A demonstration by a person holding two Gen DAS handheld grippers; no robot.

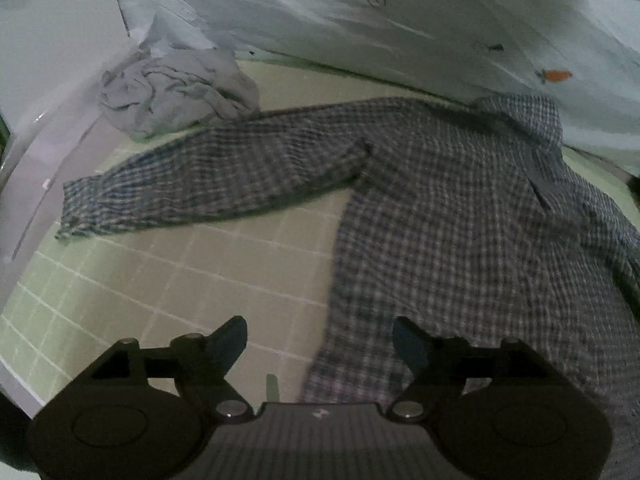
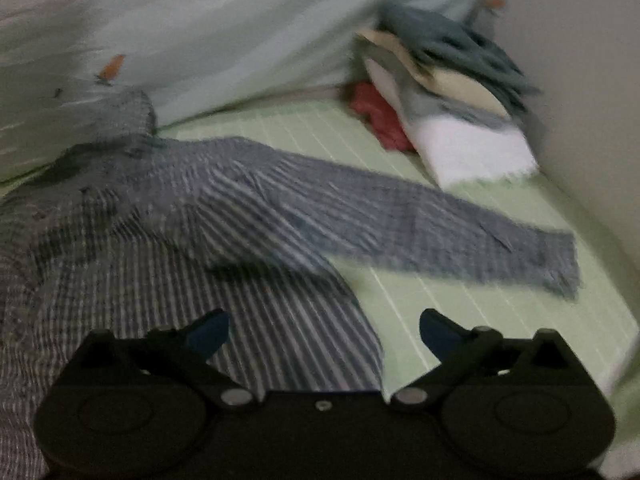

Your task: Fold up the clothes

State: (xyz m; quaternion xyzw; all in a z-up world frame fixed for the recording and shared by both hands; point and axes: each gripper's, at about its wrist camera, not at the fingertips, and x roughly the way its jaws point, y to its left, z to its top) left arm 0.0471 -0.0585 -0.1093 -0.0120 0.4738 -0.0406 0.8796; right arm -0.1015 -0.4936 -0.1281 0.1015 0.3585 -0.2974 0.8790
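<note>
A blue-and-white checked long-sleeved shirt (image 1: 460, 220) lies spread flat on a pale green gridded sheet (image 1: 180, 280), collar toward the back. Its left sleeve (image 1: 208, 176) stretches out to the left. In the right wrist view the same shirt (image 2: 160, 240) fills the left side and its other sleeve (image 2: 420, 224) reaches right. My left gripper (image 1: 320, 340) is open and empty, above the shirt's lower left hem. My right gripper (image 2: 324, 332) is open and empty, above the shirt's lower right edge.
A crumpled grey garment (image 1: 176, 92) lies at the back left. A stack of folded clothes (image 2: 452, 112) with a red piece (image 2: 380, 120) beside it sits at the back right against a wall. A pale quilt (image 1: 380, 20) runs along the back.
</note>
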